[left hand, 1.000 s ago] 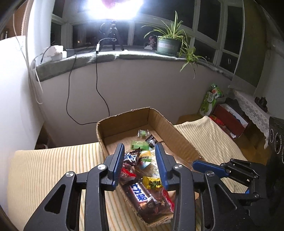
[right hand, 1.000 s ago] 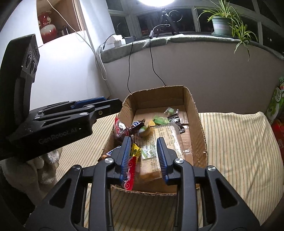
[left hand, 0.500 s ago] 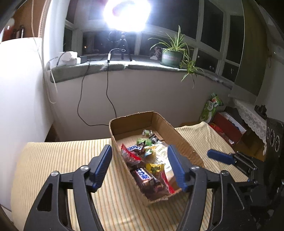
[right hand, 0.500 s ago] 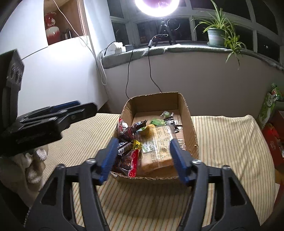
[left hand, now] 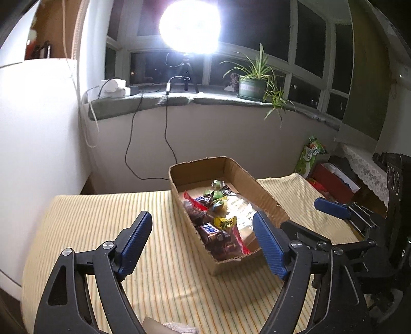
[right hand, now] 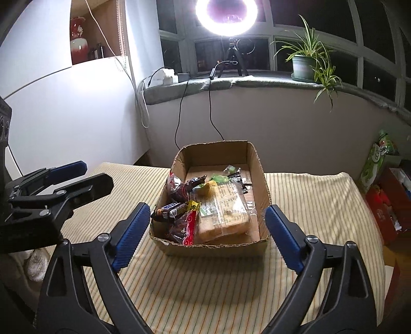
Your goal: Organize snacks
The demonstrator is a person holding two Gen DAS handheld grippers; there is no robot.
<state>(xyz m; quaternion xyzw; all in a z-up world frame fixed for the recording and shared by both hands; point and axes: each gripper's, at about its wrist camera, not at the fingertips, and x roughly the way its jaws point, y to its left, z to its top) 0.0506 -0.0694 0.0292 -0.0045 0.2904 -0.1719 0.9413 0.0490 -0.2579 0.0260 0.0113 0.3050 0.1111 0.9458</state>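
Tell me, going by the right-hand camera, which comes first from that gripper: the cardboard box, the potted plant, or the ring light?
From the right gripper, whose jaws have just been opening with nothing between them:
1. Cardboard box, just ahead on the striped cloth.
2. Potted plant, far right on the windowsill.
3. Ring light, top centre on the same sill.
The plant and the light are too close to call.

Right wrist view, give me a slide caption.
Open right gripper faces a cardboard box of snacks on striped cloth.

Glaring ring light [right hand: 226, 15] overexposes; dim room, fisheye-warped edges.
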